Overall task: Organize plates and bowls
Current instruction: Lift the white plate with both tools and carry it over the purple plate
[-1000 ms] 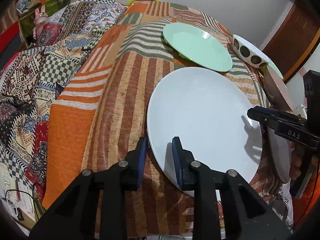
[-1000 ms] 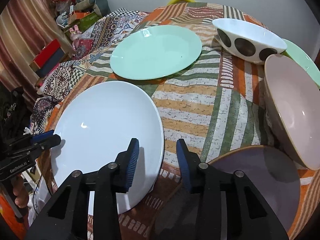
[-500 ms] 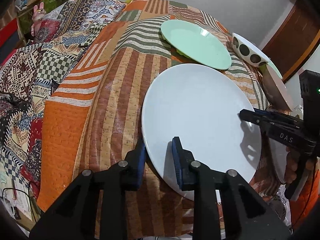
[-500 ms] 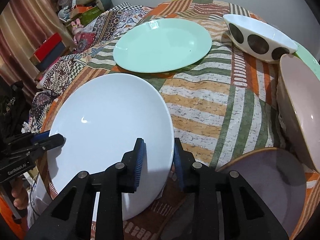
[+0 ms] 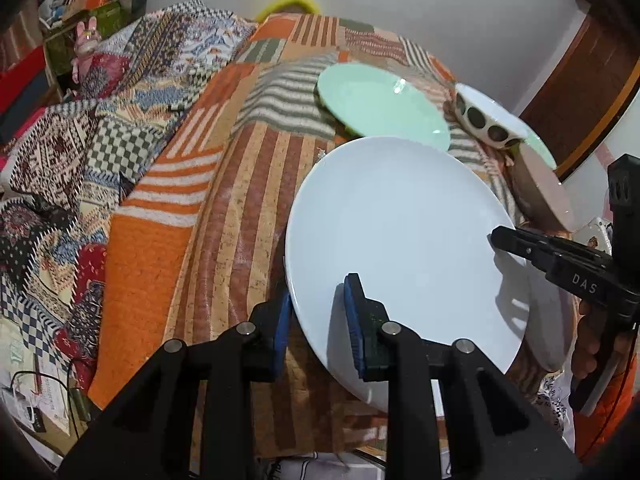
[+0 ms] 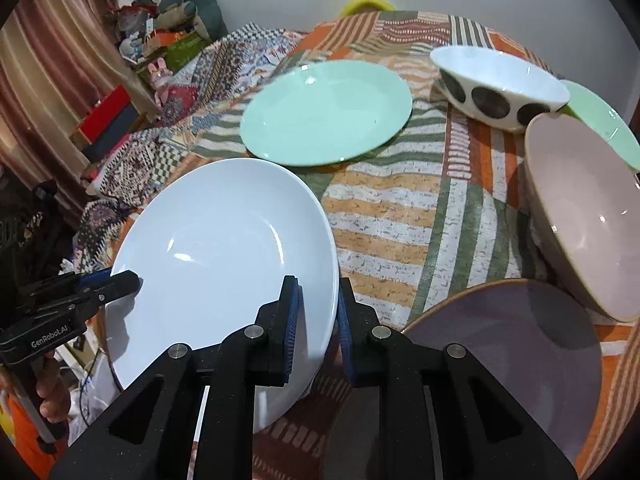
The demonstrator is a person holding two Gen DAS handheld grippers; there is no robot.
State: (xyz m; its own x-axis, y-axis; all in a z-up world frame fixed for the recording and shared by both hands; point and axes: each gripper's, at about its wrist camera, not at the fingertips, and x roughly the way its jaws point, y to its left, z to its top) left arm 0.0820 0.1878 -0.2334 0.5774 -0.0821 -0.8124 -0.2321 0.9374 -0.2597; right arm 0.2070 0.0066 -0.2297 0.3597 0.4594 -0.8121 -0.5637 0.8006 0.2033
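Right wrist view: right gripper (image 6: 318,320) clamps the white plate (image 6: 224,248) rim, left gripper (image 5: 316,320) pinches the opposite rim; plate tilts over the bed's (image 6: 392,208) near edge. Risk: glazed rim slips from shallow pinches, dropping onto the purple bowl (image 6: 508,344).

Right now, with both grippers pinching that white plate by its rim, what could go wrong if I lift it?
The left gripper and right gripper hold the white plate only by thin slices of rim at opposite edges, so the glossy surface could slip out. It already sits tilted, so uneven lifting might twist it loose. The purple plate and pink bowl lie close beside it and could get knocked.
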